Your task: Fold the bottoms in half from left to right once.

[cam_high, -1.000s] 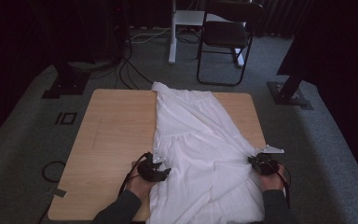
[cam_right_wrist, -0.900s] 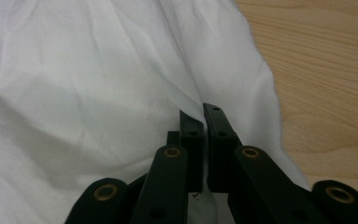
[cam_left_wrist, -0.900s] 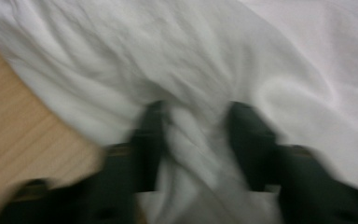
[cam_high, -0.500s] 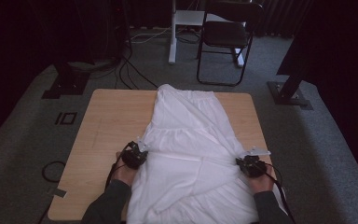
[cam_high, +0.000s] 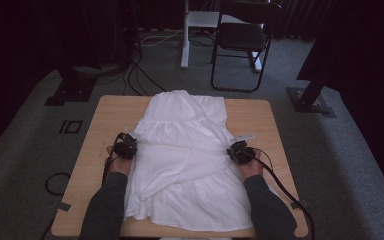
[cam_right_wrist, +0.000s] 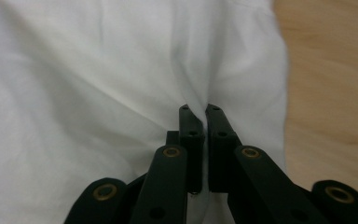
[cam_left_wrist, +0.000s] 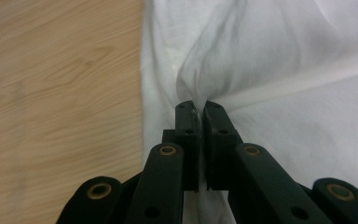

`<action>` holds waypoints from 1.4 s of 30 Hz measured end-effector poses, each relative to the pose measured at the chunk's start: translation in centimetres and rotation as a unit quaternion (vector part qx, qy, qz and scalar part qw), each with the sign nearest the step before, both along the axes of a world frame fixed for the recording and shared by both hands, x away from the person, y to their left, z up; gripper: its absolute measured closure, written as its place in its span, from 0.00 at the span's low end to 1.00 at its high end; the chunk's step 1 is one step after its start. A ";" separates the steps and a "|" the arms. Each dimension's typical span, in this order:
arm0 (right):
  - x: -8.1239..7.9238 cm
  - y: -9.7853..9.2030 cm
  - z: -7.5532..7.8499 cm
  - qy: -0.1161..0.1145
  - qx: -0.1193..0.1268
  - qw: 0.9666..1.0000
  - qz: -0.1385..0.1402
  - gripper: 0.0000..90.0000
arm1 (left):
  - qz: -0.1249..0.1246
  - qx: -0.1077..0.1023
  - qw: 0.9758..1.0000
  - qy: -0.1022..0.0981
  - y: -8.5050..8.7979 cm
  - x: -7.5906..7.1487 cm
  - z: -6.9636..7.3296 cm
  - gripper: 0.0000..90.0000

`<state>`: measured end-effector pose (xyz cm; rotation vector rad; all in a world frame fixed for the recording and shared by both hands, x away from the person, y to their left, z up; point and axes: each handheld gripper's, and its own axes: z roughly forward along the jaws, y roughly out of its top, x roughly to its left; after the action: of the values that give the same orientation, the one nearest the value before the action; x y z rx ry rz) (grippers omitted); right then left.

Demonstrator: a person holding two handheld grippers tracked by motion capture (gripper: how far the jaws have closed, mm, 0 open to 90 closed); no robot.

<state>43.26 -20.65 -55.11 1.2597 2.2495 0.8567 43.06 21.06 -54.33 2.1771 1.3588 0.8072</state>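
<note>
White garment (cam_high: 187, 150) spread between both grippers — left gripper (cam_left_wrist: 200, 108), right gripper (cam_right_wrist: 199, 109) pinch its edges.

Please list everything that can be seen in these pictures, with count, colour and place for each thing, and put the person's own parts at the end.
white garment: one, white, spread along the middle of the table, near hem at the table's near edge.
table: one, light wood, centre of the high view.
folding chair: one, black, on the floor beyond the table.
floor cables: several, black, on the grey carpet beyond the table's left corner.
left gripper: one, black, jaws shut on a fold at the garment's left edge.
right gripper: one, black, jaws shut on a fold at its right edge.
sleeves: two, dark grey, entering from the bottom.
</note>
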 end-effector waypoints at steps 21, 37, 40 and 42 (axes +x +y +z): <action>-1.1 3.7 3.8 -0.031 0.077 0.994 0.077 0.47 | -0.109 -0.091 0.988 -0.054 -1.0 -8.1 4.0 0.55; -8.6 -3.1 5.6 -0.061 0.114 0.985 0.111 0.99 | -0.123 -0.098 0.987 -0.041 -0.2 -12.8 2.7 0.53; -11.5 -7.1 6.2 -0.089 0.117 0.986 0.084 0.99 | -0.127 -0.095 0.987 -0.037 -0.3 -13.0 2.6 0.53; -13.0 -9.6 6.1 -0.099 0.124 0.985 0.063 0.99 | -0.129 -0.095 0.986 -0.036 -0.6 -13.0 2.5 0.53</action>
<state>30.25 -30.24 -48.99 1.0874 2.1294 1.2847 30.09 20.48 -51.78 2.0965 1.0438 0.6242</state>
